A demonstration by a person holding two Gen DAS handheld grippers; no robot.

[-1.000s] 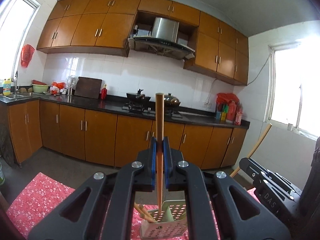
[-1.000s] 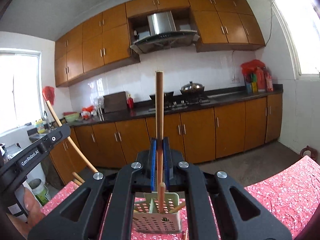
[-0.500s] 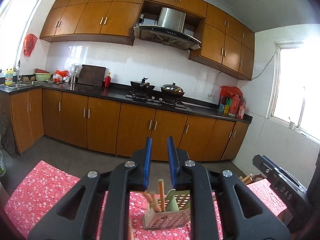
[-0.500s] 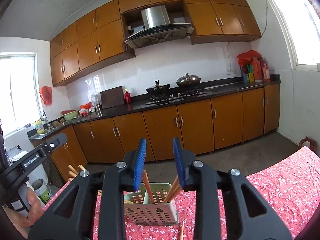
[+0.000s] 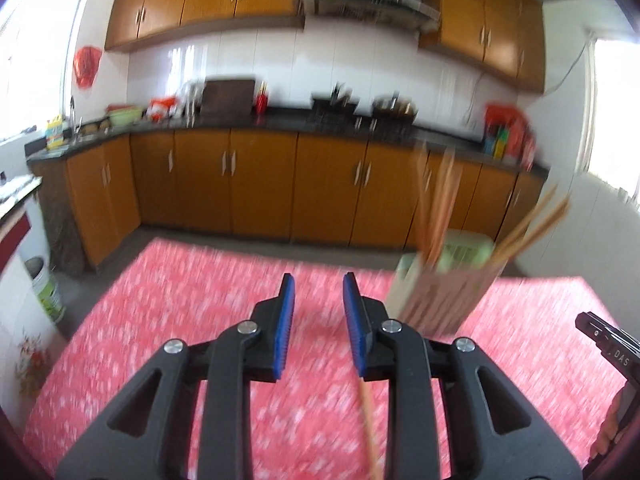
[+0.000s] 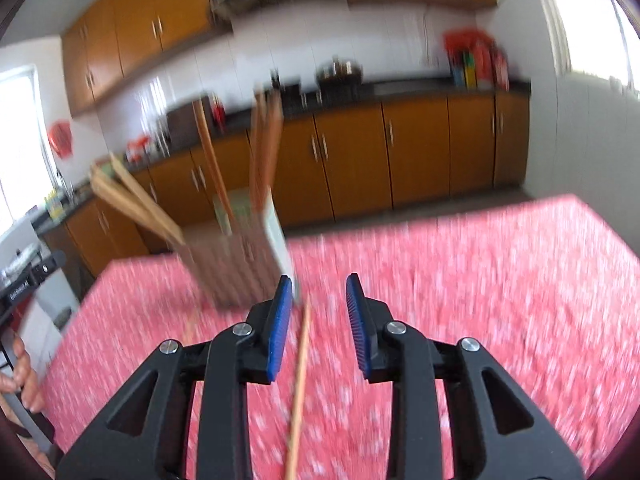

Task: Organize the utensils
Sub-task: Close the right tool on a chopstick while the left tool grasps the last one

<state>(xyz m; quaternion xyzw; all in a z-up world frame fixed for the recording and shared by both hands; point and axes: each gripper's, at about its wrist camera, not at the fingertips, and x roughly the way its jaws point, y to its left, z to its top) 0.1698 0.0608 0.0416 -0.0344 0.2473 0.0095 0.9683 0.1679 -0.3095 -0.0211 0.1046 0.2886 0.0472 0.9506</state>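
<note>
A pale green perforated utensil holder (image 5: 444, 284) stands on the red flowered tablecloth (image 5: 192, 304), with several wooden chopsticks (image 5: 436, 208) sticking out of it. It also shows in the right wrist view (image 6: 240, 264). My left gripper (image 5: 318, 320) is open and empty, left of the holder. A loose chopstick (image 5: 370, 428) lies on the cloth under its right finger. My right gripper (image 6: 316, 320) is open and empty, right of the holder. A loose chopstick (image 6: 300, 392) lies on the cloth between its fingers, and another (image 6: 192, 324) lies further left. Both views are motion-blurred.
Brown kitchen cabinets (image 5: 260, 184) and a dark counter (image 5: 280, 122) run along the far wall. A white bucket (image 5: 48, 292) stands on the floor left of the table. The other gripper's tip (image 5: 608, 344) shows at the right edge.
Both grippers have let go of the chopsticks they held upright over the holder; those now stand in it. Both have opened, pulled back and tilted down toward the cloth.
</note>
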